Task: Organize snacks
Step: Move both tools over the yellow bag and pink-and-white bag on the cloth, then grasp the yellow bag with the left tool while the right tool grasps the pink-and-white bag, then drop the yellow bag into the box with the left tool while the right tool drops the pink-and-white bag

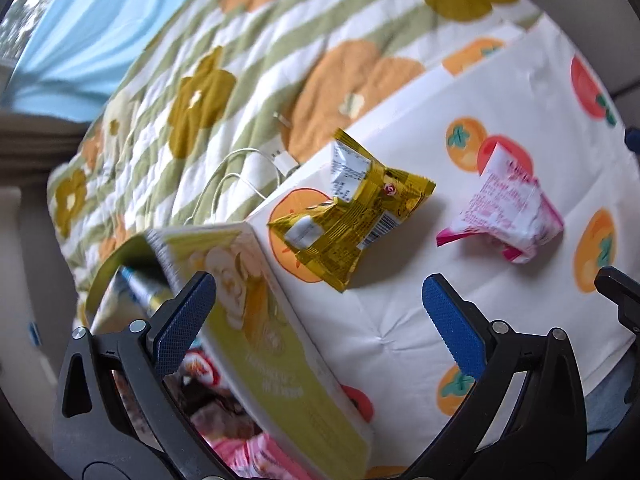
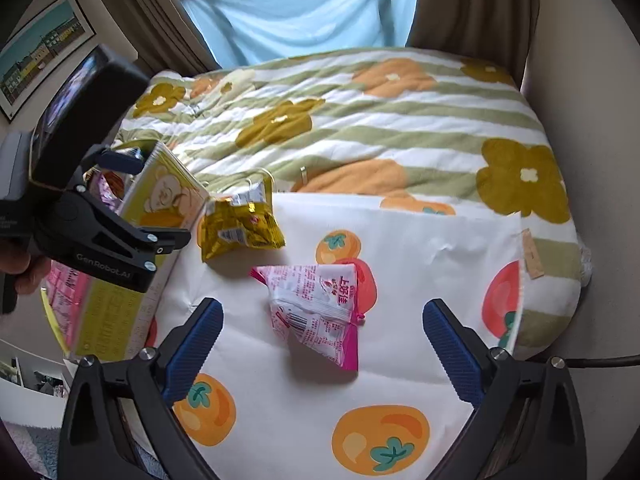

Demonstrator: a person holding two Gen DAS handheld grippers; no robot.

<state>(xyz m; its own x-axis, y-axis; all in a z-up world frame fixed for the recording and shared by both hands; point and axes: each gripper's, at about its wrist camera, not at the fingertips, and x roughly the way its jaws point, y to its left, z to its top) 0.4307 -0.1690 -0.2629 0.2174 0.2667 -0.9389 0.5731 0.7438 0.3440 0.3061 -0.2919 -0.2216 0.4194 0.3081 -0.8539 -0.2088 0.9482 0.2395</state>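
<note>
A yellow snack packet (image 1: pixel 352 212) (image 2: pixel 238 226) and a pink-and-white snack packet (image 1: pixel 508 204) (image 2: pixel 320 308) lie on a white cloth printed with oranges (image 1: pixel 400 320) (image 2: pixel 420 248). A yellow-green box (image 1: pixel 276 320) (image 2: pixel 160 208) stands open at the cloth's left edge, with pink packets (image 1: pixel 256 452) (image 2: pixel 66 296) inside. My left gripper (image 1: pixel 320 320) is open and empty, its left finger over the box; it also shows in the right wrist view (image 2: pixel 132 200). My right gripper (image 2: pixel 324 344) is open and empty, with the pink packet between its fingers.
The cloth lies on a bed with a green-striped flower quilt (image 2: pixel 360 128). A white charging cable (image 1: pixel 240 176) lies on the quilt behind the box. A light blue curtain (image 2: pixel 304 4) hangs at the window behind the bed. A framed picture (image 2: pixel 40 52) hangs on the left wall.
</note>
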